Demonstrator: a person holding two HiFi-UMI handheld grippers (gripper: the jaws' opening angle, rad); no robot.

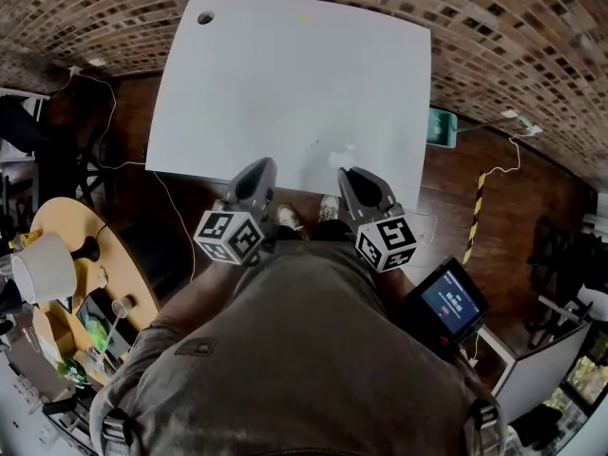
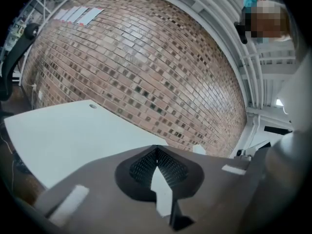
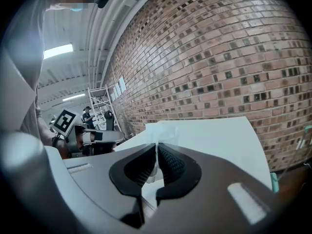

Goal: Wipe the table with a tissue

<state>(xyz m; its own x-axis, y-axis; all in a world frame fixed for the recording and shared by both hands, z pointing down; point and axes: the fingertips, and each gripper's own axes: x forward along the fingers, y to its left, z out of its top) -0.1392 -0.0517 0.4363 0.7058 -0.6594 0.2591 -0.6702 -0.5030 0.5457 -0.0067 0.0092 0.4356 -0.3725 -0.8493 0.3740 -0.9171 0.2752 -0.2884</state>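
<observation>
The white table (image 1: pixel 285 74) fills the middle of the head view. Both grippers hover at its near edge, close to the person's body. My right gripper (image 1: pixel 346 173) (image 3: pixel 156 146) is shut on a thin white tissue (image 3: pixel 165 132), which sticks up past the fingertips. In the head view the tissue (image 1: pixel 341 154) shows as a faint pale patch just beyond the right tips, over the tabletop. My left gripper (image 1: pixel 265 164) (image 2: pixel 156 149) is shut, with nothing between its tips. It points across the table (image 2: pixel 63 135) toward the brick wall.
A grommet hole (image 1: pixel 204 17) marks the table's far left corner. A brick wall (image 2: pixel 146 67) stands behind. A round wooden table (image 1: pixel 66 283) with clutter is at left. A teal object (image 1: pixel 440 126) lies right of the table, and a small screen device (image 1: pixel 454 302) is near my right hip.
</observation>
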